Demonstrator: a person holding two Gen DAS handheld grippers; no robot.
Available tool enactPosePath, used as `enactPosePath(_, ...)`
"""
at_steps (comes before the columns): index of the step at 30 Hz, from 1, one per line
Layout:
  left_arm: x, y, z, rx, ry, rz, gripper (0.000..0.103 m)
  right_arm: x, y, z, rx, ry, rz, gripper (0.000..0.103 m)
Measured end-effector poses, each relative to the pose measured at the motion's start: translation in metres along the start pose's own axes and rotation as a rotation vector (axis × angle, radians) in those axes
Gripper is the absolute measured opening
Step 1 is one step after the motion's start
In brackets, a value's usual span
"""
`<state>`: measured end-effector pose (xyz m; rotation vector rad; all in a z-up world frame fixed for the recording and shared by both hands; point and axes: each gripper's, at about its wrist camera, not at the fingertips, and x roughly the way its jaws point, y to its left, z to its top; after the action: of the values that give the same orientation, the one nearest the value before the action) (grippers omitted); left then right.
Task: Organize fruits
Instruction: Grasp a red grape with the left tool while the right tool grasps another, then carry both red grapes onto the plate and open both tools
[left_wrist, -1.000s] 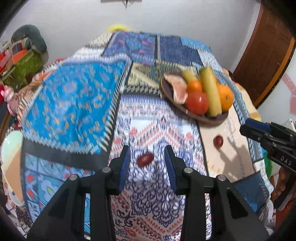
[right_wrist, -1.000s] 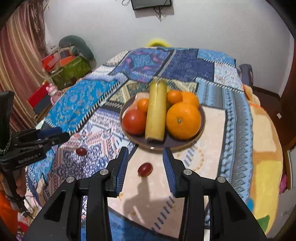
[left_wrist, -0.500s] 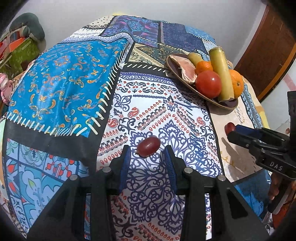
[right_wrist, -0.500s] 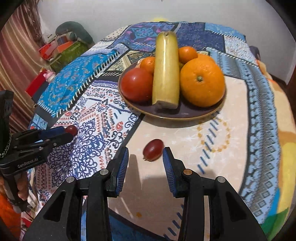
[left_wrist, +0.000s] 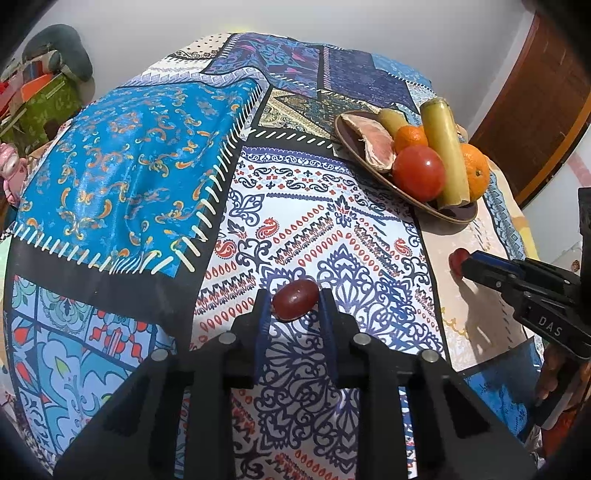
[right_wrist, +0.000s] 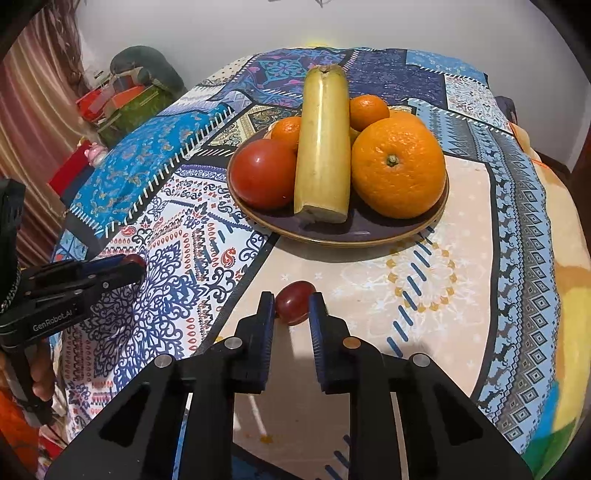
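Grapes are what's left, two of them, both still off the plate. We see the left gripper down on the patterned quilt with one dark red grape between its fingertips; the blue pads sit right against both sides of it, so we read this as closed on the fruit, or as good as, though the grape looks like it is still resting on the cloth. Same on the other side: the right gripper has its pads tight to the second grape on the pale peach patch of the quilt, just in front of the plate, not lifted as far as we can tell. Each gripper shows in the other's camera, tip at its grape. Already on the plate: tomato, long yellow banana-like piece, big orange, two small tangerines behind it, and from the left view a pinkish grapefruit-like wedge at the far rim. So we judge the job mostly done: bulk fruit is plated, the two grapes gripped but not moved. Left to do: lift both, carry them to the plate, drop them into free spots near the front rim. Left grape has the longer trip; right one is near the plate.
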<state>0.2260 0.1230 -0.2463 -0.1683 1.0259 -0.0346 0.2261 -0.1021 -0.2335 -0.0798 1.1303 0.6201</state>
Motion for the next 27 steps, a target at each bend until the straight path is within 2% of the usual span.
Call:
enactPosePath(14, -0.027, -0.040, 0.025, 0.064, -0.086, -0.050, 0.026, -0.037, -0.007, 0.010, 0.016, -0.109, -0.017, 0.017)
enactPosePath(20, -0.022, -0.059, 0.048, 0.089, -0.110, -0.064, 0.026, -0.045, -0.017, 0.020, 0.020, -0.150, -0.037, 0.017)
enactPosePath(27, -0.004, -0.066, 0.082, 0.083, -0.126, -0.068, 0.026, -0.028, -0.023, 0.034, 0.003, -0.146, -0.050, 0.017)
